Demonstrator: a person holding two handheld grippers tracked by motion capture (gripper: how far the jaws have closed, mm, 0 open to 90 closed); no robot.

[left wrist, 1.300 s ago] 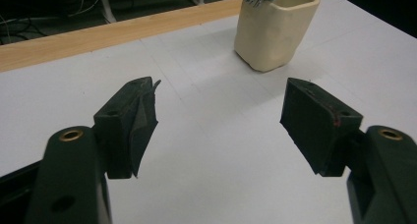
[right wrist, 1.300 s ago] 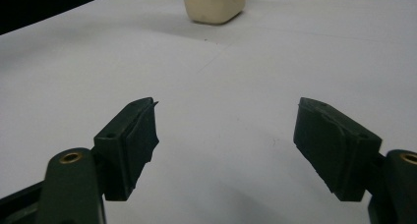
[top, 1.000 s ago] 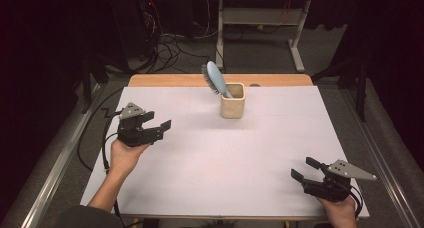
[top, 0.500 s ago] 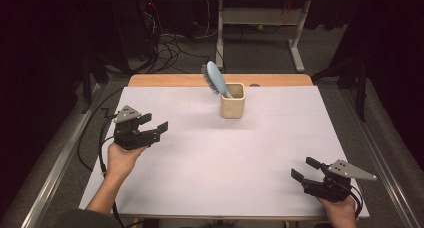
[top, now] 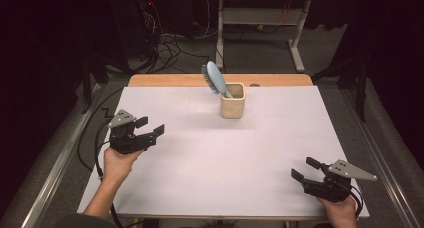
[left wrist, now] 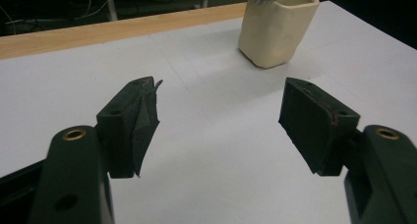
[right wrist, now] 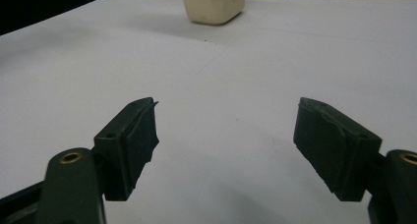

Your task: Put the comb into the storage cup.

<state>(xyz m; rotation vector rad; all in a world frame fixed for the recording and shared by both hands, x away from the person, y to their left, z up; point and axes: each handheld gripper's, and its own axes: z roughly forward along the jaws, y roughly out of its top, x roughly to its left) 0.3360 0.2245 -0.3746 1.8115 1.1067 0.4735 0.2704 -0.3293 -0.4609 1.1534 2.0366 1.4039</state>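
Note:
A cream cup stands at the far middle of the white table. A light blue hairbrush leans out of it to the left, bristles facing left. My left gripper hovers at the table's left side, open and empty, its jaws pointing right toward the cup. In the left gripper view the open jaws frame bare table, with the cup ahead on the right. My right gripper sits at the near right corner, open and empty. The right gripper view has the cup far ahead of the open jaws.
A wooden strip runs along the table's far edge. Metal rails flank the table. Beyond it lie dark floor, cables and a white frame's legs.
My left gripper has drifted slightly left and toward the near edge. The right gripper, cup and brush are where they were.

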